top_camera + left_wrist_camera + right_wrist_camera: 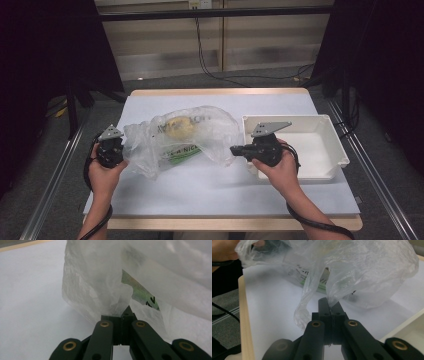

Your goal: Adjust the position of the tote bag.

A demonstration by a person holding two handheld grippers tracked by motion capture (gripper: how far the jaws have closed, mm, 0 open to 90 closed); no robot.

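Bag held between both claws, long axis across the bench.
Left claw (121, 153) and right claw (235, 149) each pinch an edge of the crinkled clear plastic bag (180, 137); white rectangular plastic tray (336, 145) lies beyond the right claw.

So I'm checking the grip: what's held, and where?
Both grippers pinch the plastic bag: left gripper its left edge, right gripper its right edge.

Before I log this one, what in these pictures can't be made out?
- Yellowish lump inside the plastic bag: high view, blurred by crinkled film; identity unclear.
- Green printed label: left gripper view, partly covered by bag folds; text unreadable.
- White tray: high view, near corner hidden behind right tongs and hand.
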